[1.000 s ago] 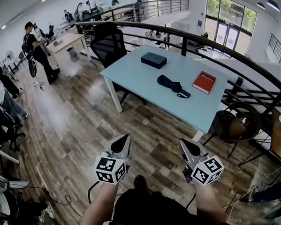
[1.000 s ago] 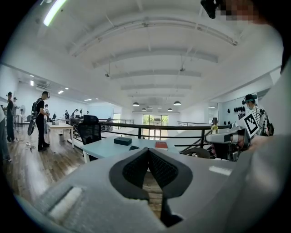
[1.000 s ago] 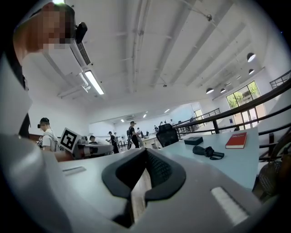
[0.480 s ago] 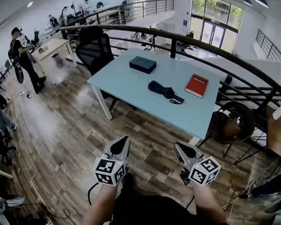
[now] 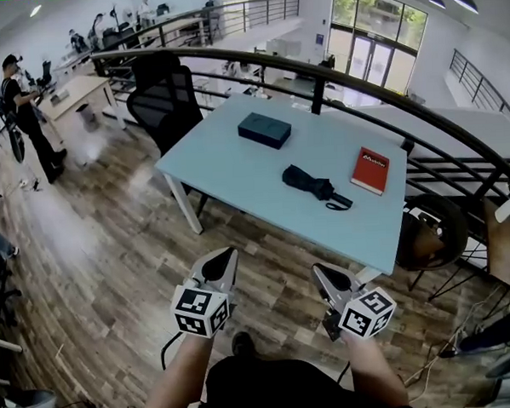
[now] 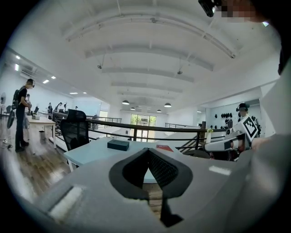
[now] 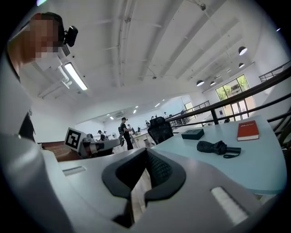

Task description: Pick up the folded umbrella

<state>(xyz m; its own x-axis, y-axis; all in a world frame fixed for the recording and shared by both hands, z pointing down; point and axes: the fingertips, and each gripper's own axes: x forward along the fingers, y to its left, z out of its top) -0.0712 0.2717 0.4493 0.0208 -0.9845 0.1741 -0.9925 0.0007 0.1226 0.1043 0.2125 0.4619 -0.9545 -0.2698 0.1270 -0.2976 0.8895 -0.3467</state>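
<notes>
Approach step, nothing grasped yet. The umbrella lies folded on the table, right of centre, with its strap loop trailing toward the near edge. A red book sits just right of it and a dark box lies toward the table's far side. The left gripper and right gripper are both off the table, over the floor short of its near edge, pointing roughly level toward it. The left jaws are closed and empty. The right jaws meet tip to tip with nothing between them. Both grippers are well apart from the umbrella. The next move likely needs the gap to the table closed, then one gripper's jaws opened (the right looks nearer) and set across the umbrella's body before clamping.
</notes>
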